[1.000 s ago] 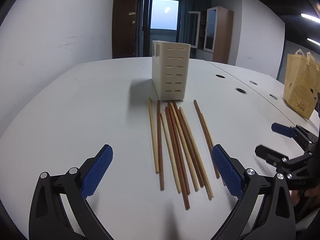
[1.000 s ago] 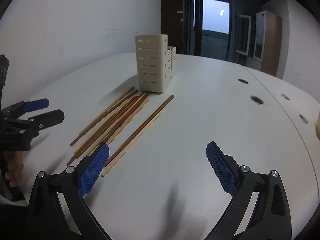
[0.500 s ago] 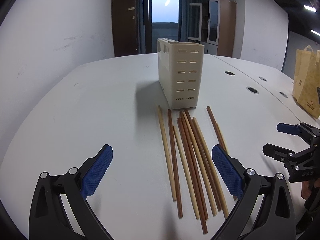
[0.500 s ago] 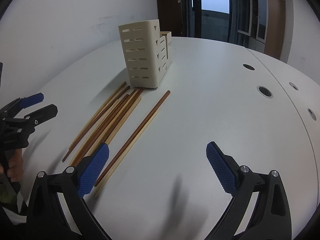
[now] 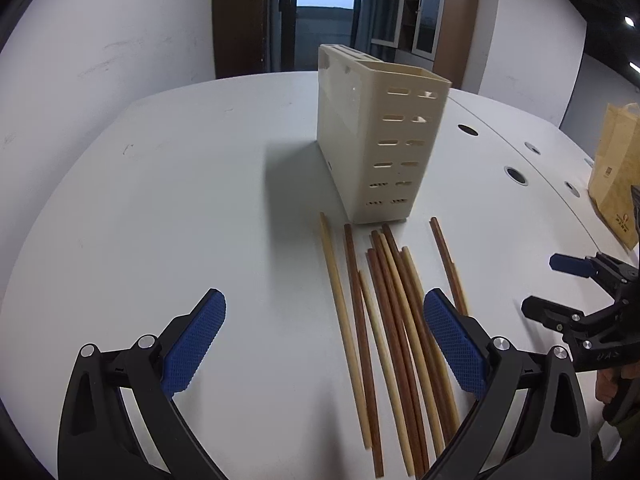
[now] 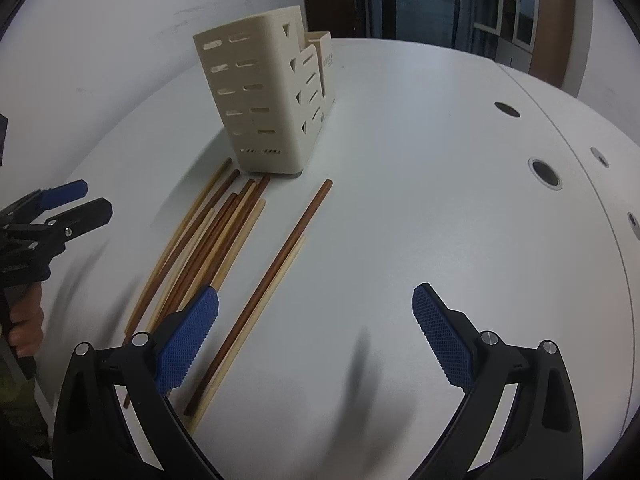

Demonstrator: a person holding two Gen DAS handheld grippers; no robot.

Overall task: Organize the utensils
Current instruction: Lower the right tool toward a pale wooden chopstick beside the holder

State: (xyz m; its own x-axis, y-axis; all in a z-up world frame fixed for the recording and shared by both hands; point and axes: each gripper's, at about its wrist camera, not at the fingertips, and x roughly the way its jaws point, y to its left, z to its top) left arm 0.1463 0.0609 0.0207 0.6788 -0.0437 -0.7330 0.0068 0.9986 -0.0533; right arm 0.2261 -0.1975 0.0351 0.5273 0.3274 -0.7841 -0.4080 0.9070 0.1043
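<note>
A cream slotted utensil holder (image 5: 376, 136) (image 6: 264, 104) stands upright on the white table (image 5: 180, 200). Several wooden chopsticks (image 5: 384, 320) (image 6: 208, 248), light and dark brown, lie side by side in front of it. A separate dark and light pair (image 6: 276, 276) lies a little to their right. My left gripper (image 5: 324, 344) is open just short of the chopsticks, its right pad over their near ends. My right gripper (image 6: 316, 332) is open above bare table, right of the separate pair. Each gripper appears at the edge of the other's view (image 5: 560, 284) (image 6: 76, 204).
A tan paper bag (image 5: 616, 176) stands at the table's right side. Round cable holes (image 6: 544, 172) dot the table to the right. A person's hand (image 6: 26, 320) holds the left gripper's handle. A white wall runs along the left.
Both grippers have moved forward toward the holder and chopsticks, which now look larger and nearer. Both stay open. No chopstick has shifted.
</note>
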